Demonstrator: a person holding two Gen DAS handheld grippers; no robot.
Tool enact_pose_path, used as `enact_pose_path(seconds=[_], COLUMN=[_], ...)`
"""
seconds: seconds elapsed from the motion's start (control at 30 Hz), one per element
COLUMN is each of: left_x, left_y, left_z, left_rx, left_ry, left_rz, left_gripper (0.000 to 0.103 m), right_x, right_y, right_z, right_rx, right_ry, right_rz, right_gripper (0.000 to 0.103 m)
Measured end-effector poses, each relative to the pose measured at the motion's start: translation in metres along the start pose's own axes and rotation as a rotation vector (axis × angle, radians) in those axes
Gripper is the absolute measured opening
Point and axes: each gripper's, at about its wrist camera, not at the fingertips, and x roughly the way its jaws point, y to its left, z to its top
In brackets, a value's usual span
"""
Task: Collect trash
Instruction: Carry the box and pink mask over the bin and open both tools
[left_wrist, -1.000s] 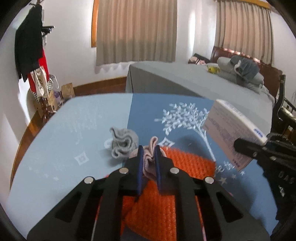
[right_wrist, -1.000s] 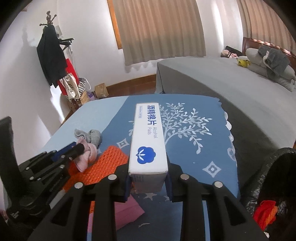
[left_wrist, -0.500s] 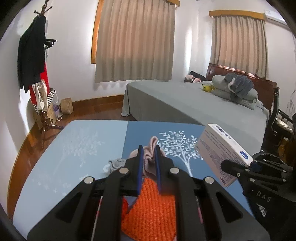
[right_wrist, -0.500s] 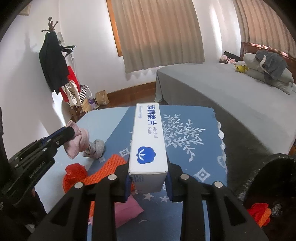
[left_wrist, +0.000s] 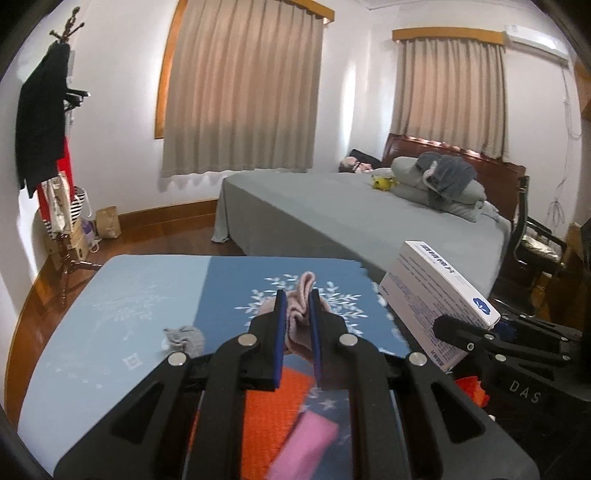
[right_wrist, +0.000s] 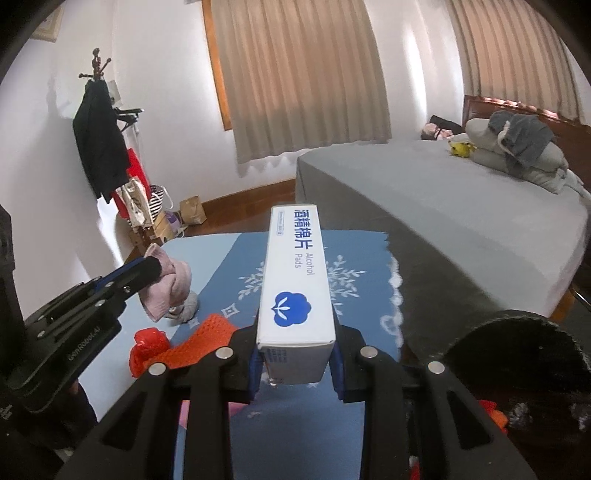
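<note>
My left gripper (left_wrist: 297, 325) is shut on a crumpled pink sock (left_wrist: 301, 306), lifted above the blue table (left_wrist: 122, 295); the same pink sock (right_wrist: 168, 284) hangs from it in the right wrist view. My right gripper (right_wrist: 295, 354) is shut on a white alcohol pads box (right_wrist: 295, 277), held lengthwise above the table; that box (left_wrist: 436, 295) shows at the right of the left wrist view. A grey sock (left_wrist: 184, 338) lies on the table. Orange mesh (right_wrist: 207, 336) and a pink flat piece (left_wrist: 306, 443) lie near the front edge.
A black trash bag (right_wrist: 517, 347) stands open at the right, with red and orange scraps inside. A crumpled red wrapper (right_wrist: 147, 347) lies by the mesh. Behind the table are a grey bed (right_wrist: 461, 218), a coat stand (left_wrist: 48, 147) at the left and curtained windows.
Both grippers have risen with their loads: the pink sock has come up off the orange mesh, and the box sits higher. The table now lies lower in both views.
</note>
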Motion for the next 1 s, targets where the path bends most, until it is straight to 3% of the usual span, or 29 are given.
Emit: enact_pose_path(seconds=[1.0], left_x=[0.001], left_y=[-0.161], left_z=[-0.018], left_rx=[0.133], left_ry=[0.007], left_rz=[-0.320], left_gripper=[0.011], right_x=[-0.102], right_y=[-0.123], right_z=[-0.035], right_rx=[0.166], right_ry=[-0.049], right_rz=[-0.282], right_gripper=[0.029])
